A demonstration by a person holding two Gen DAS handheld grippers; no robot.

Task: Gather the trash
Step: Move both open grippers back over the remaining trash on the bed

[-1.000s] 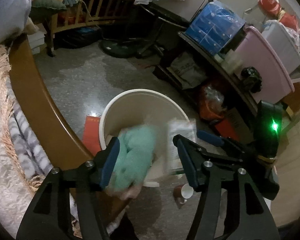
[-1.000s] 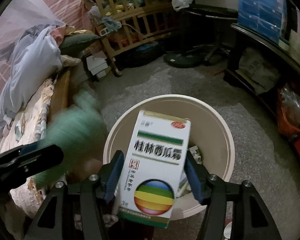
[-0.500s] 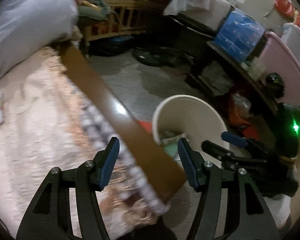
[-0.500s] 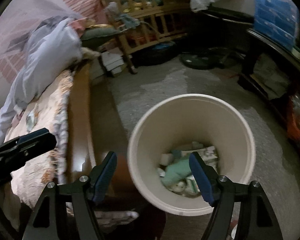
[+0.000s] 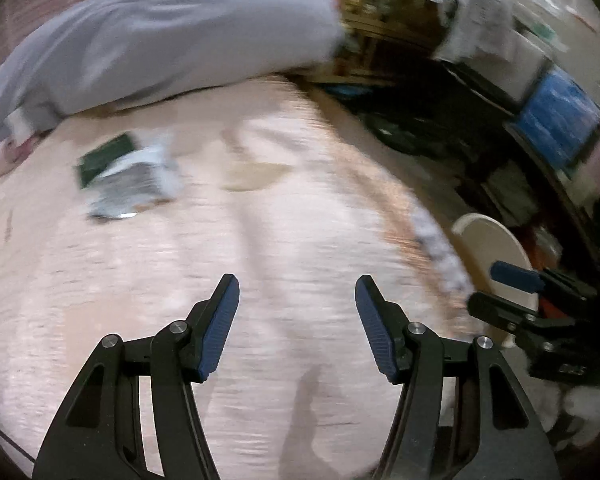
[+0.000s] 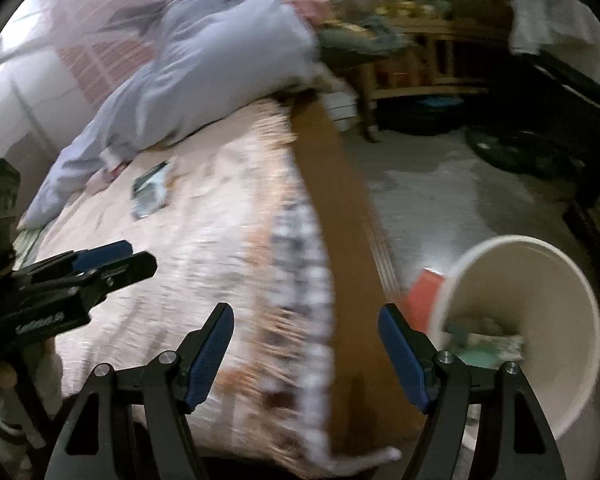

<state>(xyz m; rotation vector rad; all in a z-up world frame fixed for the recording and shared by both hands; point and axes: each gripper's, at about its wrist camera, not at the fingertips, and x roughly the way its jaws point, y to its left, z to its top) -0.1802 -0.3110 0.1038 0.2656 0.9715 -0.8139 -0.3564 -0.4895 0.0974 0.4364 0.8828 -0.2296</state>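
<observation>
Left wrist view: the left claw hangs over the pale pink fringed bedspread with its blue-padded jaws parted and nothing between them. Ahead and to the left, well apart from the claw, lies a small heap of flat packets, dark green and silvery-white, on the bedspread just below the rumpled lavender-grey quilt. Blur hides the print, so whether these are cartons, foil sachets or both cannot be told. I judge them the next trash to fetch. They look light and thin; foil would be slick and would crumple, a carton would be stiffer. Lying flat on soft bedding they offer little edge, so a pinch across a raised corner or the narrow side of the top piece seems best, pressing lightly so the cloth is not caught too. At the right edge are the right claw and the rim of the cream round plastic bin.

Right wrist view: the right claw is likewise released and empty, poised above the brown wooden bed rail. The bin stands on the grey floor beside the rail, holding teal and pale scraps. The packets lie far up the bedspread; the left claw sits at the left edge.
</observation>
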